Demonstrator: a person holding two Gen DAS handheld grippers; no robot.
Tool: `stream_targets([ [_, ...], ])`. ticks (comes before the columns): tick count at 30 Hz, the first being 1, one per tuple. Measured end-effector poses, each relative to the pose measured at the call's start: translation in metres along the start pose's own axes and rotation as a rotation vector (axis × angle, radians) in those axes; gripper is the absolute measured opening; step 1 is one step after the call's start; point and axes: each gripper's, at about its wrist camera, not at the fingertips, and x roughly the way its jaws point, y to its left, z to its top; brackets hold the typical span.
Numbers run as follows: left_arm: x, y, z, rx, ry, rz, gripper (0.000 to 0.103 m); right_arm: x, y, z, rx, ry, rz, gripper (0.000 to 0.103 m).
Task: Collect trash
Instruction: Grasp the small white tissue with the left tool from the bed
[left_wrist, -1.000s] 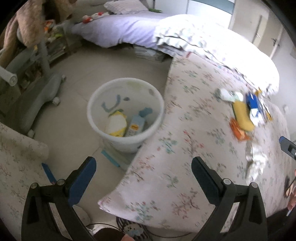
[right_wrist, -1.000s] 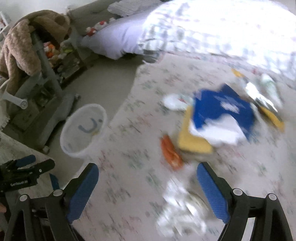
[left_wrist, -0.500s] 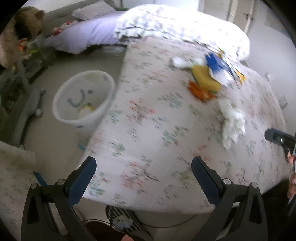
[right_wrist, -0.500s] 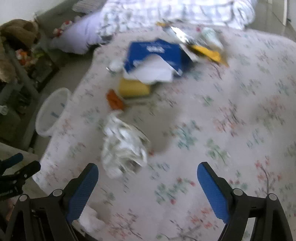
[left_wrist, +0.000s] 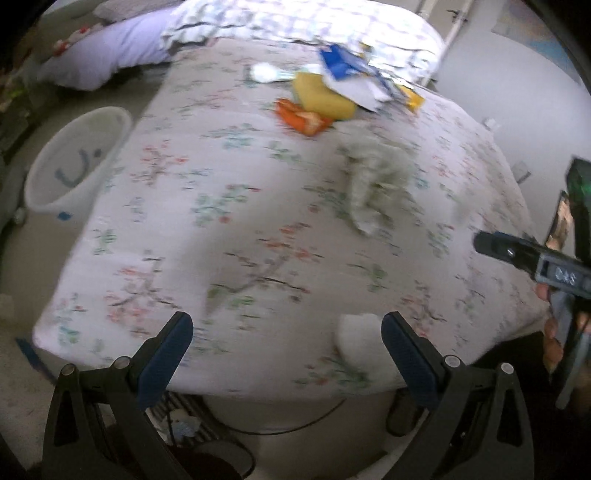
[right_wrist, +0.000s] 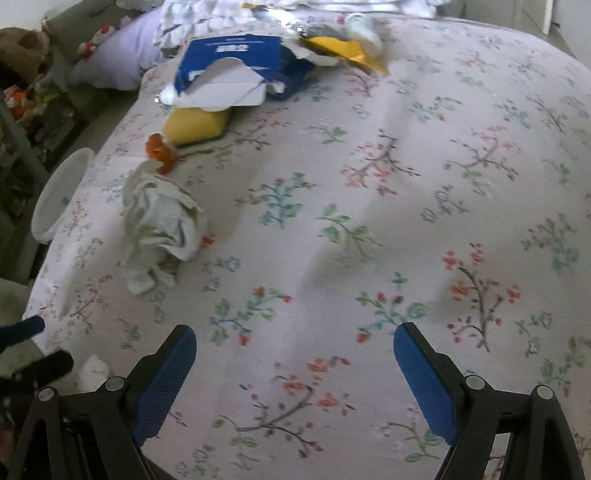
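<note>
Trash lies on a floral bedspread (right_wrist: 369, 221): a crumpled white wrapper (right_wrist: 160, 230) (left_wrist: 376, 184), an orange packet (right_wrist: 159, 152) (left_wrist: 303, 116), a yellow sponge (right_wrist: 197, 125) (left_wrist: 323, 98), a torn blue-and-white box (right_wrist: 229, 70) (left_wrist: 345, 66) and yellow wrappers (right_wrist: 347, 51) farther back. A small white wad (left_wrist: 358, 334) lies at the bed's near edge, just inside my left gripper's right finger; the same wad (right_wrist: 92, 371) shows at the lower left of the right wrist view. My left gripper (left_wrist: 286, 334) is open and empty. My right gripper (right_wrist: 295, 343) hangs open above bare bedspread.
A white bin (left_wrist: 74, 158) (right_wrist: 61, 192) stands on the floor left of the bed. A folded duvet (left_wrist: 295, 22) and a lilac pillow (left_wrist: 110, 48) lie at the far end. Cables and a fan grille (left_wrist: 192, 413) sit below the bed's near edge.
Both views have swung away from the bin and onto the bed, and both grippers have come lower over it. The trash now sits farther up each view. Both grippers stay open.
</note>
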Motion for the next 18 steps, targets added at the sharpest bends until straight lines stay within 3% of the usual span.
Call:
stream_targets([
  [5, 0.002, -0.017, -0.009, 0.043, -0.007, -0.042, 0.091, -0.003, -0.003, -0.001, 0.011, -0.008, 0.003, 0.091],
  [10, 0.003, -0.025, -0.014, 0.084, -0.001, -0.069, 0.068, -0.002, -0.003, -0.002, 0.007, -0.002, 0.005, 0.091],
  [17, 0.005, -0.035, -0.017, 0.139, 0.012, -0.094, 0.049, 0.003, 0.005, -0.005, -0.010, 0.009, -0.005, 0.091],
  [18, 0.005, -0.036, -0.017, 0.147, 0.011, -0.089, 0.042, 0.003, 0.006, -0.005, -0.012, 0.011, -0.008, 0.091],
])
